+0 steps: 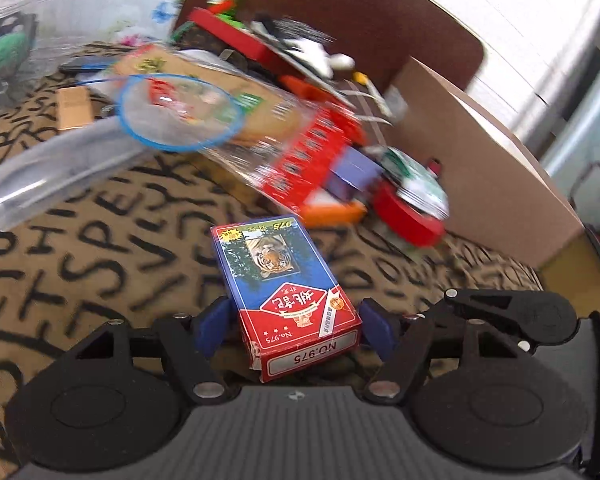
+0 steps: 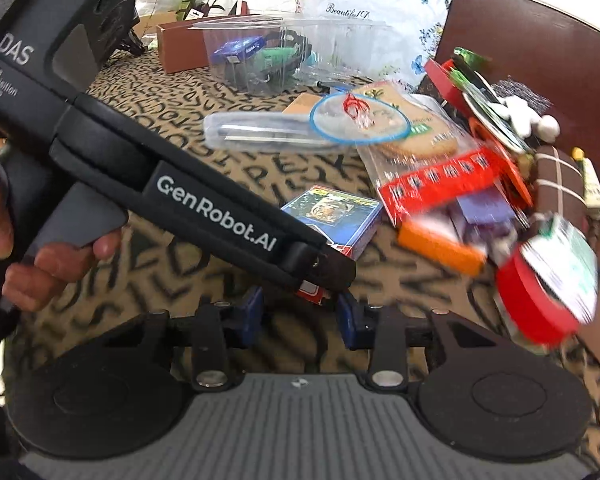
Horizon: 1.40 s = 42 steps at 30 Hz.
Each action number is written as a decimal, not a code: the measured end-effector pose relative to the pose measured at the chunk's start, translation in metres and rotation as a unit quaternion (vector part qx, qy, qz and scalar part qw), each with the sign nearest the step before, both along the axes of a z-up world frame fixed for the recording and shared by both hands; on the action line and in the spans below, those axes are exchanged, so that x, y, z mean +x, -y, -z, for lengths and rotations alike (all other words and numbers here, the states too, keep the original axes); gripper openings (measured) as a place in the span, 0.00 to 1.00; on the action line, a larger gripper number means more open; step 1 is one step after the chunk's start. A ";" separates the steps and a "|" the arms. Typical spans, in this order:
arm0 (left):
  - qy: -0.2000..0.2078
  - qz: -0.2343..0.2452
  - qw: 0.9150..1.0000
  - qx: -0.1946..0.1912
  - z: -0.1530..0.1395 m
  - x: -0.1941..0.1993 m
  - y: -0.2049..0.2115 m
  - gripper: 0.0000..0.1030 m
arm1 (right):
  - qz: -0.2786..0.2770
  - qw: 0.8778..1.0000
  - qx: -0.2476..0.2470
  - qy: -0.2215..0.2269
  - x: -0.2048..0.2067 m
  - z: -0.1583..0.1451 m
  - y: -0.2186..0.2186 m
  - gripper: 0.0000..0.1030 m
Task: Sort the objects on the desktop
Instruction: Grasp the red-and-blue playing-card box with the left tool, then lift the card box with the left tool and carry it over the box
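Observation:
A blue and red box of playing cards (image 1: 276,280) with a tiger picture lies on the letter-patterned cloth (image 1: 80,264). My left gripper (image 1: 296,324) is shut on its near end, a blue pad pressed against each long side. In the right wrist view the card box (image 2: 332,212) shows past the left tool's black handle (image 2: 204,208), which a hand (image 2: 40,264) grips. My right gripper (image 2: 300,316) hovers just short of the box's near corner. Its blue pads stand a little apart with only cloth between them.
A heap lies behind and right of the card box: a red packet in clear wrap (image 1: 312,160), an orange box (image 1: 332,212), a red tape roll (image 1: 408,216). A clear pen case (image 1: 52,176) lies left. A cardboard panel (image 1: 480,160) stands right. A clear tub (image 2: 268,52) sits far back.

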State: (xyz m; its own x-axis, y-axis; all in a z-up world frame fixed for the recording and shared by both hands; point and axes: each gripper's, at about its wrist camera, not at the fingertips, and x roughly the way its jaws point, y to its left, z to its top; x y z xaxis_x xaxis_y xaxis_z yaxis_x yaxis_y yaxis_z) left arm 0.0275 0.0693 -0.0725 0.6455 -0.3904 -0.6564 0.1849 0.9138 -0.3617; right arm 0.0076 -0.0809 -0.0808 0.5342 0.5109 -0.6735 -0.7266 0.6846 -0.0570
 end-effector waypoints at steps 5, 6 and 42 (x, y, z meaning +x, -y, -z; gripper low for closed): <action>-0.002 0.031 0.999 -0.008 0.001 -0.004 0.019 0.71 | 0.015 1.000 0.006 0.002 -0.022 -0.001 0.027 0.38; -0.003 0.030 0.999 -0.012 0.002 -0.004 0.020 0.71 | 0.018 1.000 0.009 0.005 -0.024 -0.001 0.030 0.41; 0.057 -0.002 0.998 0.015 -0.037 -0.012 0.045 0.51 | 0.055 0.996 0.038 0.062 -0.034 -0.032 0.045 0.45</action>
